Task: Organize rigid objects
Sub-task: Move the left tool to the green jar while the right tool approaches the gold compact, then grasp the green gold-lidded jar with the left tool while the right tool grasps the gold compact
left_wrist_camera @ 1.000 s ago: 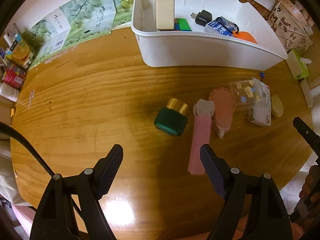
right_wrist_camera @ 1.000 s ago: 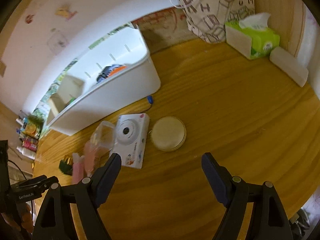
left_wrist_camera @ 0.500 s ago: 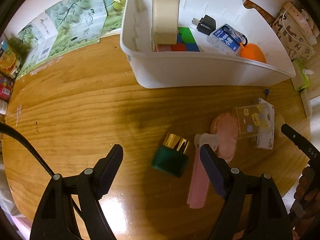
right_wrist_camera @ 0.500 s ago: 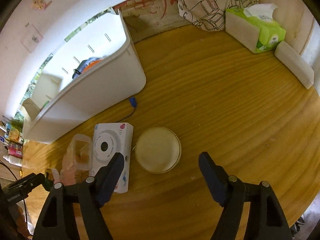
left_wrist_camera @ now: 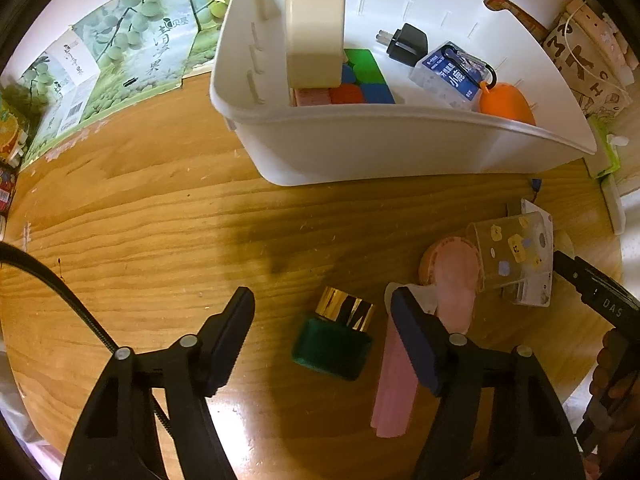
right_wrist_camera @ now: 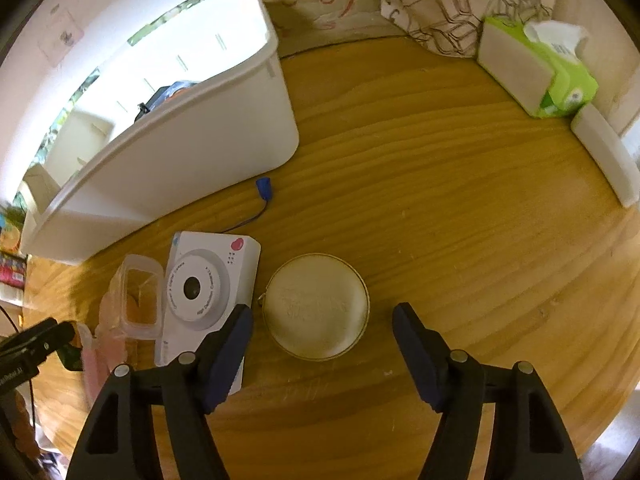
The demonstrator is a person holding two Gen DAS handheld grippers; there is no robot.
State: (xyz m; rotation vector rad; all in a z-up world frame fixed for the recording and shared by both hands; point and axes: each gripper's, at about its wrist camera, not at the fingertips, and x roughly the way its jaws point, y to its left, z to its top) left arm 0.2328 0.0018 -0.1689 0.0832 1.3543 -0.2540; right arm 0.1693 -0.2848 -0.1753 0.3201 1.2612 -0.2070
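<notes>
A: Both tools have dropped closer to the tabletop [left_wrist_camera: 132, 220] than a moment ago. The left tool [left_wrist_camera: 322, 322] now hangs right over the green bottle [left_wrist_camera: 332, 340] with the gold cap, which sat well ahead of it before.

B: And the fingers?

A: Closing, on both sides. The left ones are narrower than they were, but not pressing on anything; the bottle lies between them, untouched as far as I can see, and the right-hand finger overlaps the pink strip [left_wrist_camera: 394, 384] beside it.

B: The right tool?

A: The right tool [right_wrist_camera: 322, 344] has slid over the round cream tin [right_wrist_camera: 317, 306]. Its fingers are closing too, with the tin just ahead of them and lying flat beside the white toy camera [right_wrist_camera: 208, 300]. No contact yet.

B: So two pickups at once?

A: That's my guess. The white bin [left_wrist_camera: 360, 148] at the back already holds a puzzle cube, a plug and an orange thing, so these two probably go there next. The left finger near that pink strip might drag it along, I'd say.
</notes>
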